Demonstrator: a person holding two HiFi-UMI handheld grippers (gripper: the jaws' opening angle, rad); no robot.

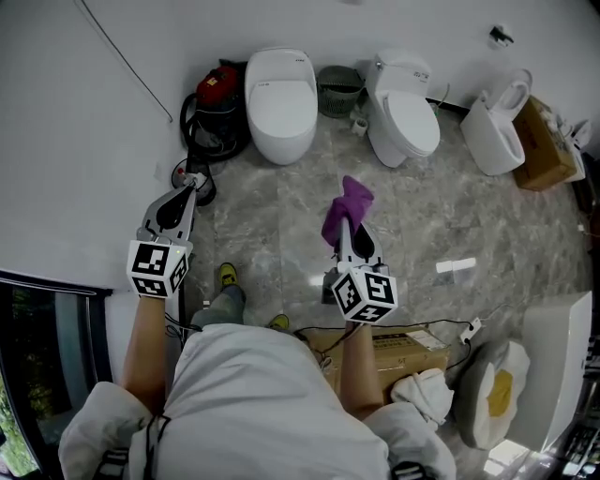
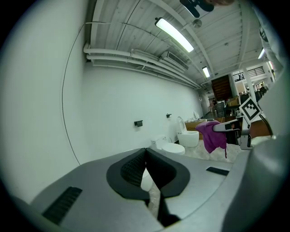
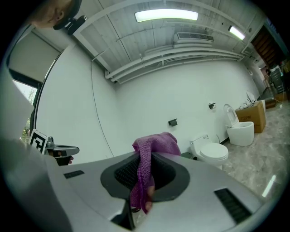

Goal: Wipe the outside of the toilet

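Toilets stand against the white wall [image 1: 422,28] at the far side, well apart from both grippers and touched by neither. At the left, the left gripper [image 1: 192,183] is held out low over the grey stone floor [image 1: 272,202], pointing far and slightly right toward a red and black vacuum cleaner [image 1: 216,98]; its jaws are pressed together with nothing between them. To its right, the right gripper [image 1: 345,225] reaches forward at the middle of the scene, aimed at the gap between the rounded toilet [image 1: 280,103] and the middle toilet [image 1: 405,117]; its jaws are clamped on a purple cloth [image 1: 347,204], which bunches over the tips and hangs down between the pads. Both bare forearms stretch forward from the person's body, roughly parallel. Counted from the left, there are three toilets: the rounded one with lid down, the middle one with a tank and lid down, and a third toilet [image 1: 497,127] at far right with its lid raised. One waste basket [image 1: 338,89] sits between the first two; one cardboard box [image 1: 546,145] stands just right of the third; there is one cloth and there are two grippers.
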